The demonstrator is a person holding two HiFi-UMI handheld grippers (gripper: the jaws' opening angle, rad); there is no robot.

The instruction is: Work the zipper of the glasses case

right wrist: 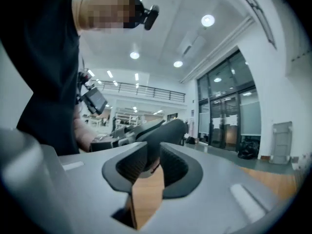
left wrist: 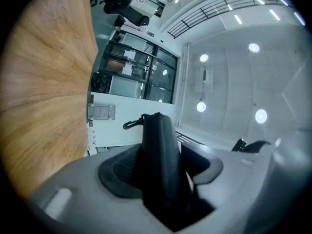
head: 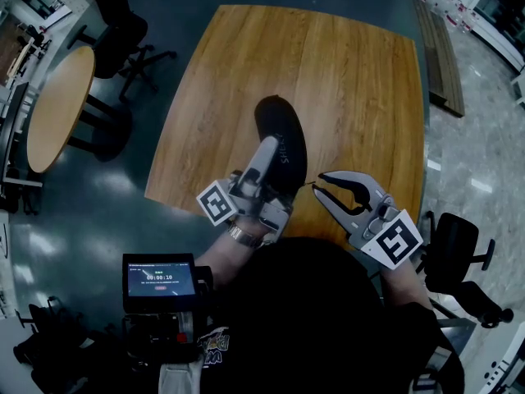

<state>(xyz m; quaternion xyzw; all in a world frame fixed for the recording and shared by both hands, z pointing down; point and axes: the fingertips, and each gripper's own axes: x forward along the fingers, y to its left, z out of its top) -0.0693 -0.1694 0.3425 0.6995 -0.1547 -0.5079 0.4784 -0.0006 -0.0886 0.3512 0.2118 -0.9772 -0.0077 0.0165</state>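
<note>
Black oval glasses case point(head: 283, 130) is pinched in left gripper point(head: 269, 148) over square wooden table point(head: 344, 80); right gripper point(head: 319, 183) is held slightly parted alongside; black office chairs point(head: 123, 31) around.

Table point(head: 344, 72) bare beyond and on either side of glasses case point(head: 283, 134): free passage there. Case fills left gripper point(head: 269, 148) jaws. Right gripper point(head: 317, 185) crowds case's near end. Chair point(head: 455, 249) stands off table's right edge.

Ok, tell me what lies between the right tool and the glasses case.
Head view: a thin dark strand, probably the zipper pull, spans the short gap from the glasses case to the right tool, over bare table.
</note>
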